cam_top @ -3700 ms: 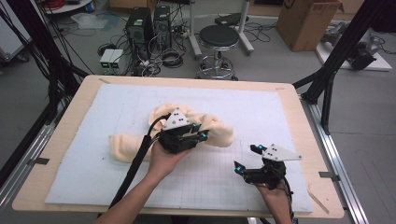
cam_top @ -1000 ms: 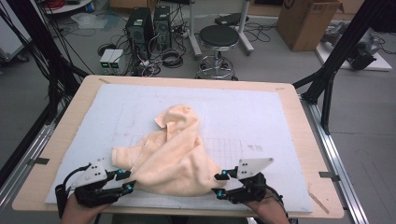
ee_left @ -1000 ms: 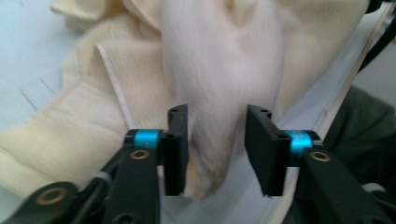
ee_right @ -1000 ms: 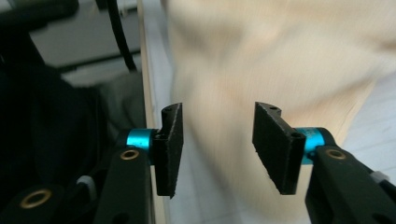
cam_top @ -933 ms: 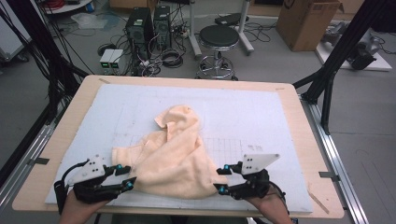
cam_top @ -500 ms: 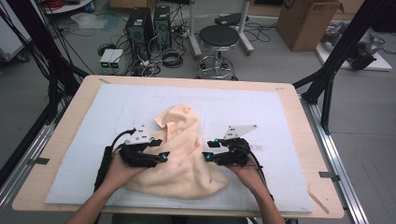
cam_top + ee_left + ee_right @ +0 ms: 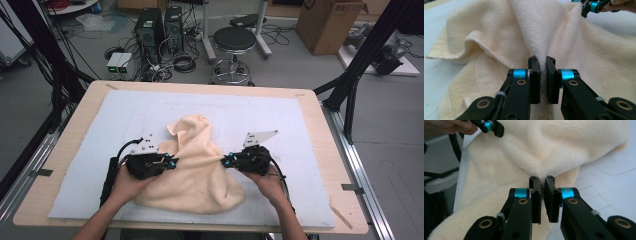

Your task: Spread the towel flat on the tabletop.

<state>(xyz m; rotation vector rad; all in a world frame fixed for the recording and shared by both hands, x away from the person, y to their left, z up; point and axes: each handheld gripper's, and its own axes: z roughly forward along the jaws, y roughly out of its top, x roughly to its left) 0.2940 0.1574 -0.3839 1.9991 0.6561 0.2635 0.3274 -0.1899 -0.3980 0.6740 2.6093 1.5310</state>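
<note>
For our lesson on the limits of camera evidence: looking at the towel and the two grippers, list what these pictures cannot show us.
- High view: the towel's near left corner, hidden under the left gripper and hand.
- Left gripper view: how much cloth sits between the pads, hidden by the jaws; the towel's lower part is cut off by the bottom edge.
- Right gripper view: the right gripper's pinched towel edge, hidden between the jaws.
- High view: the mat's printed lines, too faint.

Towel on mat, between grippers

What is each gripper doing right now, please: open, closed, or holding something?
Left gripper: its jaws have just been closing and are shut on a fold of the cream towel.
Right gripper: likewise, shut on the towel's edge.
</note>
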